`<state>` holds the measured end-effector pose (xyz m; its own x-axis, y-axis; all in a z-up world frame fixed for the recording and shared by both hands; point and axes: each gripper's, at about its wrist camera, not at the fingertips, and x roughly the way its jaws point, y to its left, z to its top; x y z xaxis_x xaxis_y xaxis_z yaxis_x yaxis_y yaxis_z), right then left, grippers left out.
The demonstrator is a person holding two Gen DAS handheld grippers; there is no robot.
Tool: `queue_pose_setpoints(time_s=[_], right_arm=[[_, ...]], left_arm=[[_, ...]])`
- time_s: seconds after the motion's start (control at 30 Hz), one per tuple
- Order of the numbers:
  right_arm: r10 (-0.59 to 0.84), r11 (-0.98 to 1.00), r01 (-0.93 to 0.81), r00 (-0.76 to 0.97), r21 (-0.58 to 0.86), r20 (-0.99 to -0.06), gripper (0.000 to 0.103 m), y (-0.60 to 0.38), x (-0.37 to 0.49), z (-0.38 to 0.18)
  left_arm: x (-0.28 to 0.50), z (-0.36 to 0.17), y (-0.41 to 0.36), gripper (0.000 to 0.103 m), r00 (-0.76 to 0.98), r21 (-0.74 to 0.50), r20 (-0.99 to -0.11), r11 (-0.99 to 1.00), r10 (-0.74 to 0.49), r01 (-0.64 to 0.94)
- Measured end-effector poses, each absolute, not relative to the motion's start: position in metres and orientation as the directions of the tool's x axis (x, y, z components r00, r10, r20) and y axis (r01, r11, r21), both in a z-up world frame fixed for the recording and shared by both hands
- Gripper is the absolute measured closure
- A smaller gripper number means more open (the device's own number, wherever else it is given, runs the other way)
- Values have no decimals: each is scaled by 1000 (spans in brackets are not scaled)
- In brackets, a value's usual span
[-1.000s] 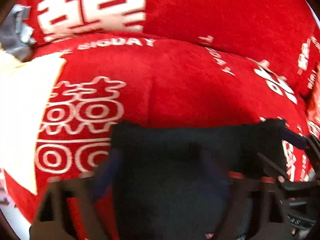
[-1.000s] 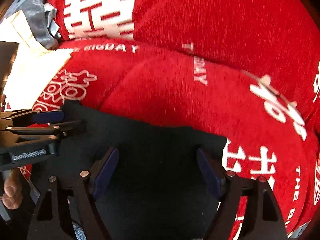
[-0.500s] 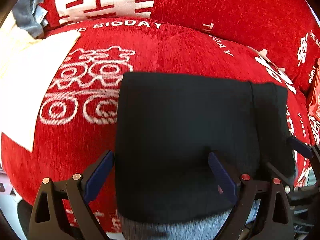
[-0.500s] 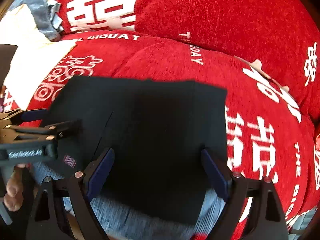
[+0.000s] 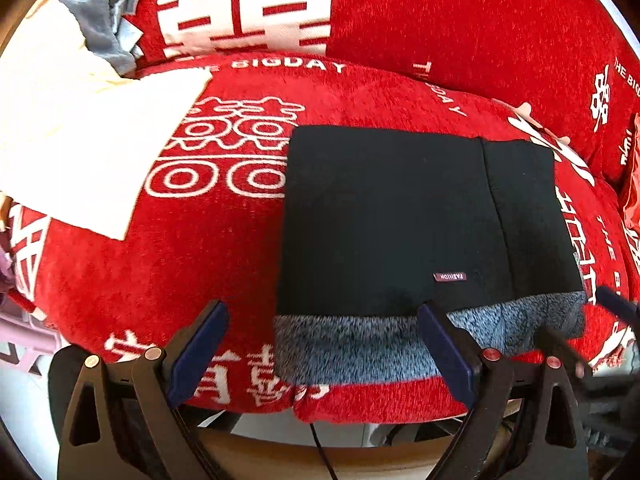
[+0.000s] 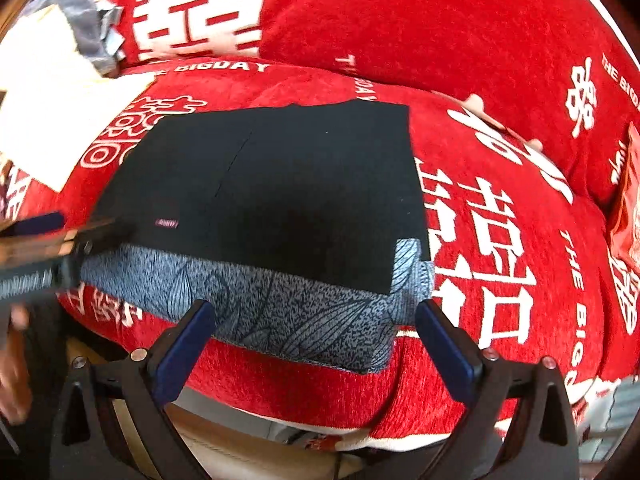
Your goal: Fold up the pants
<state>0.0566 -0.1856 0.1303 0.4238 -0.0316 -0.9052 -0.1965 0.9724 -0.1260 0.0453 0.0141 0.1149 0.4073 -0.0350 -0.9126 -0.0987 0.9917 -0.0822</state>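
Note:
The black pants [image 5: 392, 216] lie folded into a flat rectangle on the red sofa seat [image 5: 208, 256], with a grey fleece lining strip [image 5: 352, 348] showing along the near edge. They also show in the right wrist view [image 6: 288, 192]. My left gripper [image 5: 320, 344] is open and empty, just short of the near edge of the pants. My right gripper [image 6: 316, 336] is open and empty, over the front edge of the seat by the grey lining [image 6: 280, 308]. The left gripper shows at the left in the right wrist view [image 6: 48, 236].
A cream cloth [image 5: 80, 136] lies on the seat to the left, with a grey garment [image 5: 100, 32] behind it. Red back cushions [image 5: 440, 20] with white print stand behind. An orange packet [image 6: 628, 196] sits at the far right. The floor lies below the seat's front edge.
Both grippers have let go of the pants and pulled back toward the seat's front edge. The folded pants now lie flat with the grey lining in view.

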Motion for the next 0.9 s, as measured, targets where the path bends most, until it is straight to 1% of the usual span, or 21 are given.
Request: queue_pose_setpoints(time_s=[0.1,0.2,0.33,0.43,0.67,0.77,0.9], right_arm=[[-98,974,-142,433,-175,-896,2,-179,60,136],[-104,980,-112,425,-166,-899,2,-177,56,135],[-149,973,-97,421,-208,-895,2,-173,47,133],[-167,970,-88,443,-228,-881,2,-171,45,142],[-150,975,-78,457,-208,-877,2,-173,45,153],[-148,976,-79,452,-205,-880,2,-175,47,152],[-150,978,-69,437,-199,-887,2,-179,49,146]], left_arm=[[37,123,13,7,426,-61,-905,994,-17,-91],[33,127,12,7,431,-55,-902,995,-17,-78],[31,127,8,7,427,-48,-904,996,-12,-73],[29,133,5,7,442,-36,-897,997,-4,-65],[25,145,3,7,471,-27,-882,998,7,-65],[25,143,2,7,465,-42,-885,998,-12,-54],[25,138,4,7,459,-48,-888,996,-8,-75]])
